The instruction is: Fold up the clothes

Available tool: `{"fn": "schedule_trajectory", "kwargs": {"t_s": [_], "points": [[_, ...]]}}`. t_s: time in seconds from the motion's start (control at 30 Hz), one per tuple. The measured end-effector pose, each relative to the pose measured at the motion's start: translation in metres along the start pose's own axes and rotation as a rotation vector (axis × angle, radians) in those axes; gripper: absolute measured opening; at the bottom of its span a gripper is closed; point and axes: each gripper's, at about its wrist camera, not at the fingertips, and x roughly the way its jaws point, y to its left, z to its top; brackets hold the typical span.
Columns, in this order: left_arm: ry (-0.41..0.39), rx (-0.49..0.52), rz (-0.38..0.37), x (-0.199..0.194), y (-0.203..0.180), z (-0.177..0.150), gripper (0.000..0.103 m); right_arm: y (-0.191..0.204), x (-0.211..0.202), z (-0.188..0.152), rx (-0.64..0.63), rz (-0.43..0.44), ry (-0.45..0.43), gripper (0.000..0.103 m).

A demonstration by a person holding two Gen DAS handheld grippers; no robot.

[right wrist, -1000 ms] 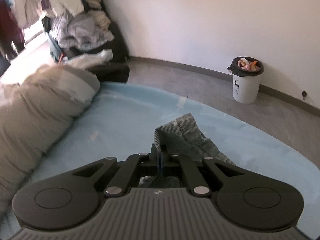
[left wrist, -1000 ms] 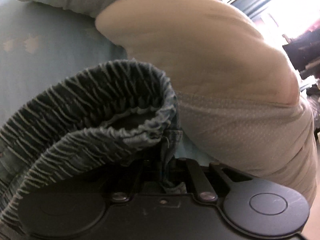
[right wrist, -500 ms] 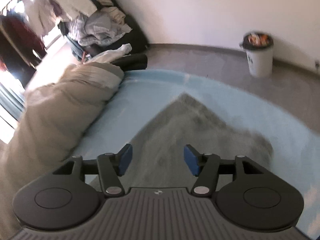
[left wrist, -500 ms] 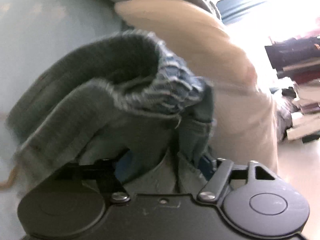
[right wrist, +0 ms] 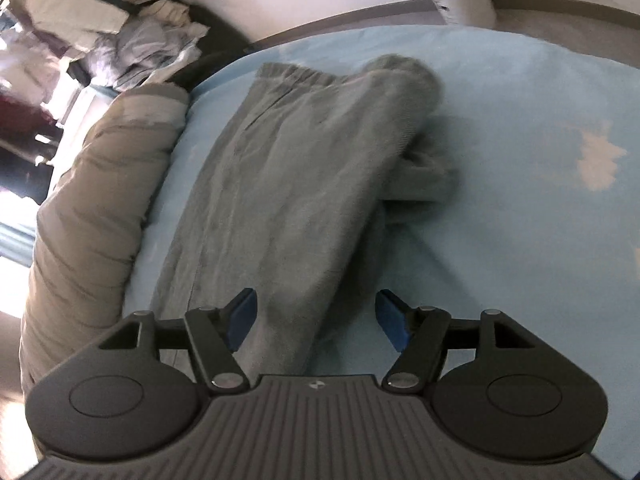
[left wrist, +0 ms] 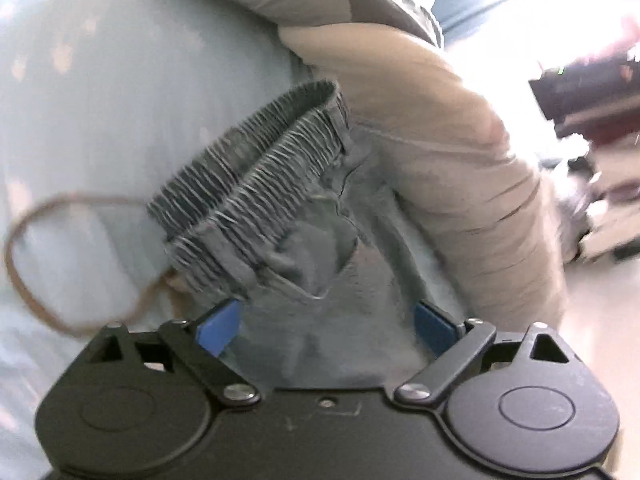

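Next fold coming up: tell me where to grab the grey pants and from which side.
Grip the ribbed waistband of the pants with the left gripper, coming in from its open end. That thick doubled edge stands up off the blue sheet, while the legs lie flat.

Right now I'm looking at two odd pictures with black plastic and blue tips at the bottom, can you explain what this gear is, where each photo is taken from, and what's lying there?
There is no robot here. A person holds a pair of hand-held tongs in each hand, and a wide-angle camera on each looks forward along its two blue-tipped fingers. One picture comes from the left tongs, the other from the right tongs. Both are open and hold nothing. Beneath them a pair of grey-green trousers lies on a light blue bed sheet. The left view shows its ribbed elastic waistband up close and a brown cord loop. A beige duvet is bunched along one side. A white bin stands by the far wall.
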Motion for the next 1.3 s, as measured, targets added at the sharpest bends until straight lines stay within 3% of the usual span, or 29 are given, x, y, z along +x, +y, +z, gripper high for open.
{"fn": "schedule_trajectory", "kwargs": {"t_s": [0.1,0.23,0.3,0.33,0.37,0.47,0.53,0.63,0.73,0.9,1.07,1.2,1.3], "points": [[0.04,-0.052,-0.023,0.008,0.013,0.01,0.094,0.002,0.01,0.0,0.008,0.024,-0.035,0.08],[0.049,-0.237,-0.031,0.036,0.044,-0.004,0.094,0.003,0.021,0.002,0.063,0.059,-0.112,0.087],[0.042,-0.317,-0.045,0.052,0.061,-0.012,0.094,0.006,0.024,0.003,0.084,0.062,-0.141,0.086],[0.022,-0.338,-0.053,0.059,0.067,-0.012,0.094,0.009,0.022,0.004,0.083,0.062,-0.146,0.081],[0.002,-0.357,-0.058,0.066,0.072,-0.011,0.093,0.012,0.018,0.005,0.073,0.061,-0.145,0.063],[-0.045,-0.376,-0.027,0.075,0.07,-0.004,0.084,0.021,0.006,0.008,0.043,0.056,-0.14,0.036],[-0.056,-0.336,0.022,0.073,0.058,0.003,0.064,0.028,-0.002,0.01,0.022,0.053,-0.137,0.024],[-0.055,-0.264,0.047,0.059,0.04,0.015,0.034,0.037,-0.014,0.014,-0.008,0.049,-0.132,0.018],[-0.092,-0.216,0.012,0.031,0.024,0.029,0.022,0.047,-0.026,0.017,-0.038,0.045,-0.128,0.016],[-0.115,-0.211,0.02,-0.021,0.029,0.042,0.021,0.051,-0.057,0.008,-0.07,0.045,-0.111,0.015],[-0.081,-0.088,0.069,-0.059,0.068,0.038,0.022,0.023,-0.087,-0.028,-0.048,0.024,-0.061,0.015],[-0.02,-0.021,0.077,-0.056,0.089,0.027,0.025,-0.019,-0.086,-0.056,-0.021,-0.013,-0.02,0.015],[-0.021,0.025,0.091,-0.042,0.085,0.026,0.03,-0.043,-0.076,-0.066,-0.002,-0.002,-0.019,0.015]]}}
